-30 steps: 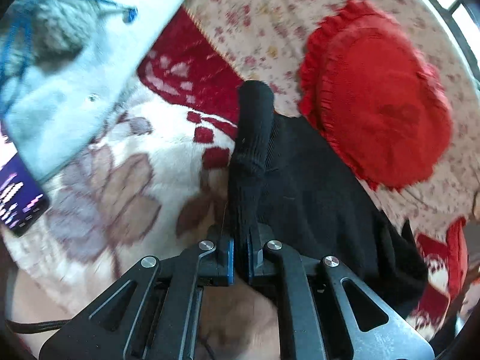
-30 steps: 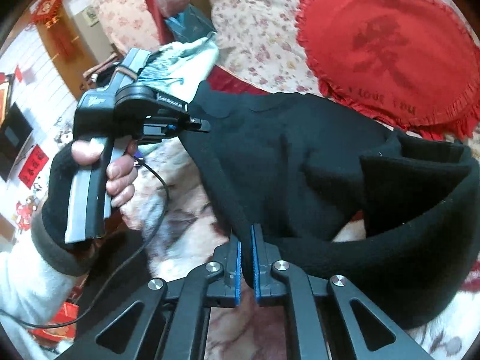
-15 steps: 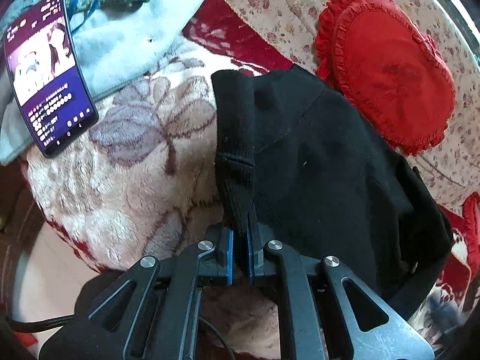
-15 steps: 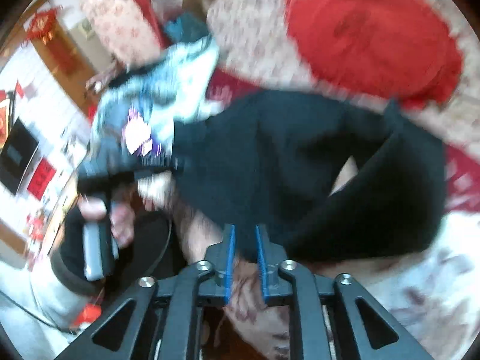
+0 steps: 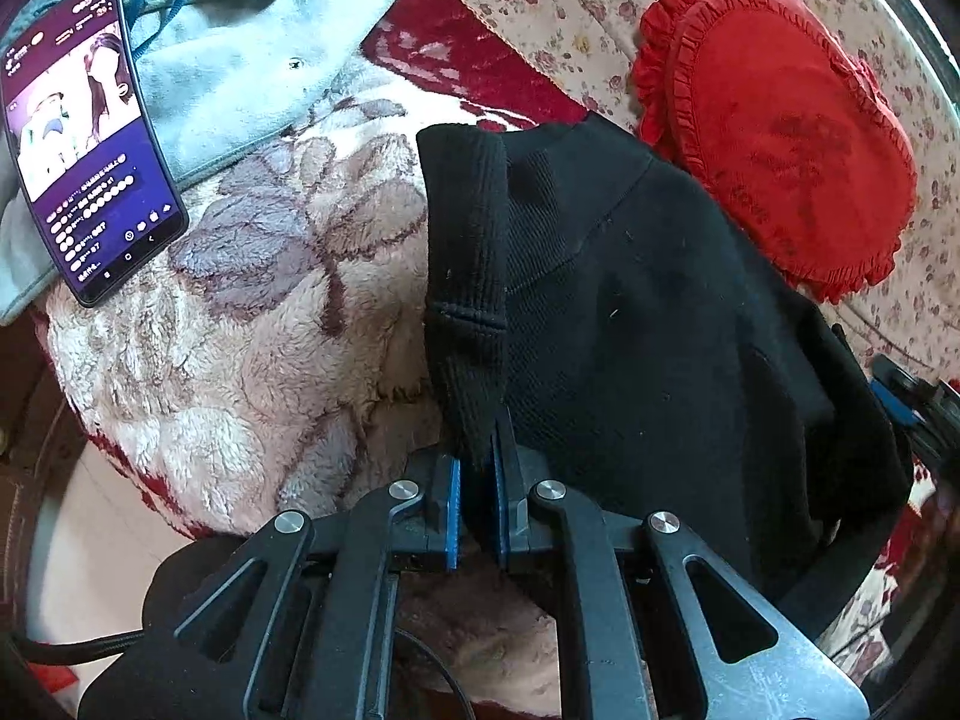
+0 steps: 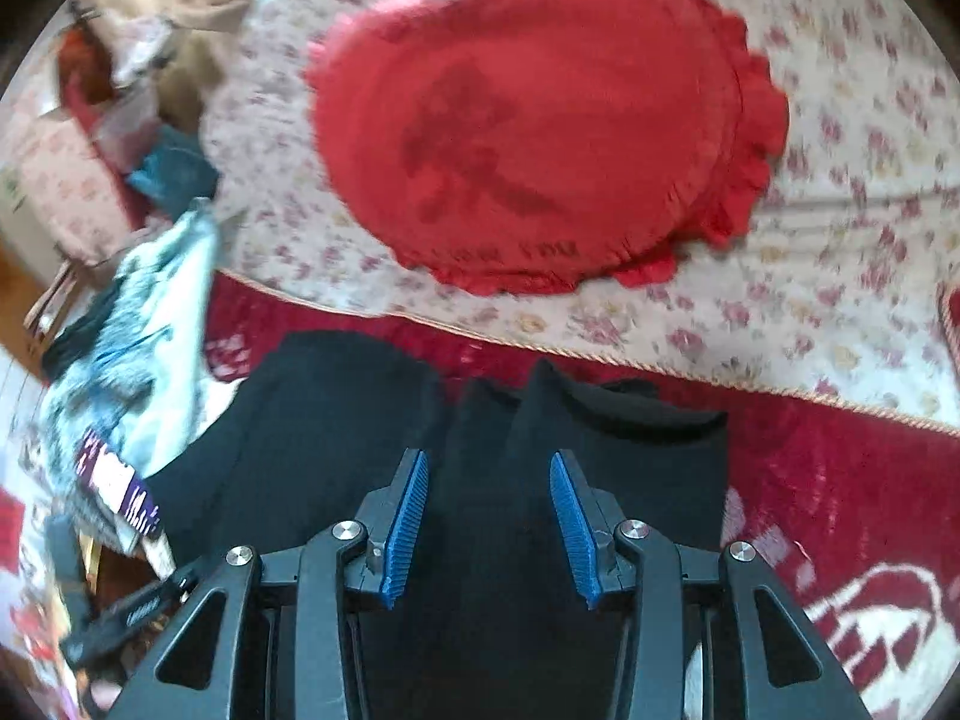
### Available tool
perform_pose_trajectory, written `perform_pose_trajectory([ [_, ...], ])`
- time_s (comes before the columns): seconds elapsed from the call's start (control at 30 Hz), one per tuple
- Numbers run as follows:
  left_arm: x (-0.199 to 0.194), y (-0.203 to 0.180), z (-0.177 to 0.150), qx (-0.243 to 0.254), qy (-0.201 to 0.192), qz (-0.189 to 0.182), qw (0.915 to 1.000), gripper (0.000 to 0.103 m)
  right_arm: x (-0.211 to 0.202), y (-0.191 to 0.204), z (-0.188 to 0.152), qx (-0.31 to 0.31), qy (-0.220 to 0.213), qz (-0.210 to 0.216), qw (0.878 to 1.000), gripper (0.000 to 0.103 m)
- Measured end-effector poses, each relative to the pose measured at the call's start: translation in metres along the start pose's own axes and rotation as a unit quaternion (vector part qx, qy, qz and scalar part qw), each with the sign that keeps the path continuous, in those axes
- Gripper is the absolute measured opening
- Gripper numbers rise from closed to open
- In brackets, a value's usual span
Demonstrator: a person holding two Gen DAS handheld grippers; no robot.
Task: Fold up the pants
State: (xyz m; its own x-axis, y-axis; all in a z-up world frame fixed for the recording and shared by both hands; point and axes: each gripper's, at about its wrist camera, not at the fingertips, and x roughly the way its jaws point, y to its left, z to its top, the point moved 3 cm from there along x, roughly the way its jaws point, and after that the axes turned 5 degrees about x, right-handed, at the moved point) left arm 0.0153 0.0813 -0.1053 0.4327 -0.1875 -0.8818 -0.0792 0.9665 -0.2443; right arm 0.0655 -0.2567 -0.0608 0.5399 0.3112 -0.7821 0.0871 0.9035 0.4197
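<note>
Black pants (image 5: 630,312) lie spread on a plush floral blanket (image 5: 252,372), on a bed, beside a red heart-shaped cushion (image 5: 774,120). Only the left wrist view shows a lit phone (image 5: 84,144) resting on a pale blue garment (image 5: 240,66) at the blanket's far left, and it shows the left gripper (image 5: 477,504) with its 2 blue-padded fingers (image 5: 454,510) closed together, pinching the ribbed band of the pants at the near edge. The right wrist view, blurred, shows what the other cannot: the right gripper (image 6: 489,531) poised over the black fabric (image 6: 480,450) with its 2 blue pads (image 6: 408,525) spread wide apart, gripping nothing. It also takes in more of the cream floral bedspread (image 6: 840,120) and the red patterned blanket (image 6: 828,492) to the right. The pants appear knitted, with a ribbed band standing up in a fold along the left side and a seam running diagonally across; the far right portion bunches in dark folds near the blanket's edge.
</note>
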Motion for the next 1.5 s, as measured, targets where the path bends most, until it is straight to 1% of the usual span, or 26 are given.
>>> perform_pose_trajectory([
  [0.07,0.001,-0.001,0.0,0.001,-0.001,0.002,1.0,0.006,0.012,-0.005,-0.002,0.005,0.013,0.003,1.0,0.041],
  [0.1,0.001,-0.001,0.0,0.001,-0.001,0.002,1.0,0.006,0.019,-0.007,-0.001,0.005,0.02,-0.001,1.0,0.039],
  [0.13,0.001,-0.001,0.0,0.003,-0.001,0.004,1.0,0.006,0.023,-0.009,-0.001,0.003,0.024,-0.008,1.0,0.035],
  [0.17,0.001,-0.001,0.0,0.004,-0.001,0.004,1.0,0.006,0.026,-0.011,0.0,0.0,0.025,-0.016,1.0,0.027],
  [0.27,0.001,-0.002,0.0,0.002,-0.001,0.004,1.0,0.006,0.016,-0.021,-0.001,0.004,0.002,-0.007,1.0,0.011],
  [0.4,0.001,-0.001,0.0,0.003,-0.001,0.009,1.0,0.006,-0.032,-0.027,-0.005,0.0,-0.05,0.002,0.999,0.007],
  [0.47,0.0,-0.001,0.0,-0.001,-0.001,0.008,1.0,0.006,-0.066,-0.034,-0.013,0.005,-0.081,0.017,0.997,0.007],
  [0.57,-0.001,0.0,-0.003,-0.006,0.001,0.006,1.0,0.006,-0.124,-0.048,-0.037,0.01,-0.128,0.027,0.991,0.006],
  [0.63,-0.003,0.0,-0.006,-0.007,0.002,0.007,0.9999,0.006,-0.152,-0.061,-0.055,0.018,-0.144,0.026,0.989,0.006],
  [0.7,-0.005,-0.001,-0.009,-0.005,0.002,0.011,0.9999,0.006,-0.174,-0.081,-0.079,0.036,-0.148,0.018,0.988,0.006],
  [0.77,-0.007,-0.003,-0.013,-0.002,0.002,0.013,0.9999,0.006,-0.183,-0.103,-0.1,0.057,-0.142,0.005,0.988,0.006],
  [0.83,-0.008,-0.006,-0.017,0.002,0.003,0.015,0.9999,0.006,-0.183,-0.126,-0.122,0.085,-0.124,-0.002,0.989,0.006],
  [0.9,-0.01,-0.008,-0.022,0.009,0.003,0.02,0.9997,0.006,-0.173,-0.146,-0.15,0.115,-0.093,-0.001,0.989,0.006],
  [1.0,-0.011,-0.008,-0.026,0.013,0.003,0.024,0.9996,0.008,-0.152,-0.16,-0.189,0.13,-0.031,-0.012,0.991,0.006],
  [1.07,-0.012,-0.007,-0.026,0.011,0.005,0.025,0.9996,0.009,-0.143,-0.166,-0.204,0.133,0.009,-0.014,0.991,0.006],
  [1.1,-0.013,-0.007,-0.026,0.01,0.006,0.025,0.9996,0.009,-0.143,-0.169,-0.208,0.136,0.015,-0.02,0.99,0.006],
  [1.17,-0.014,-0.008,-0.027,0.012,0.007,0.029,0.9995,0.009,-0.155,-0.176,-0.208,0.15,0.001,-0.028,0.988,0.007],
  [1.2,-0.013,-0.009,-0.027,0.014,0.006,0.031,0.9994,0.009,-0.165,-0.181,-0.206,0.16,-0.017,-0.028,0.987,0.011],
  [1.23,-0.014,-0.009,-0.027,0.015,0.006,0.033,0.9993,0.009,-0.177,-0.185,-0.201,0.166,-0.036,-0.039,0.985,0.014],
  [1.27,-0.013,-0.01,-0.028,0.016,0.006,0.035,0.9993,0.009,-0.186,-0.187,-0.193,0.165,-0.054,-0.054,0.983,0.024],
  [1.3,-0.014,-0.01,-0.028,0.014,0.006,0.034,0.9993,0.009,-0.192,-0.188,-0.185,0.158,-0.069,-0.062,0.983,0.037],
  [1.33,-0.014,-0.011,-0.027,0.013,0.006,0.035,0.9993,0.009,-0.195,-0.189,-0.176,0.15,-0.081,-0.067,0.983,0.041],
  [1.37,-0.014,-0.011,-0.027,0.011,0.005,0.036,0.9993,0.009,-0.194,-0.187,-0.168,0.144,-0.085,-0.069,0.984,0.043],
  [1.4,-0.013,-0.012,-0.027,0.011,0.005,0.036,0.9993,0.009,-0.187,-0.188,-0.157,0.139,-0.083,-0.069,0.985,0.043],
  [1.5,-0.014,-0.013,-0.027,0.011,0.007,0.038,0.9992,0.009,-0.159,-0.188,-0.14,0.129,-0.062,-0.065,0.988,0.043],
])
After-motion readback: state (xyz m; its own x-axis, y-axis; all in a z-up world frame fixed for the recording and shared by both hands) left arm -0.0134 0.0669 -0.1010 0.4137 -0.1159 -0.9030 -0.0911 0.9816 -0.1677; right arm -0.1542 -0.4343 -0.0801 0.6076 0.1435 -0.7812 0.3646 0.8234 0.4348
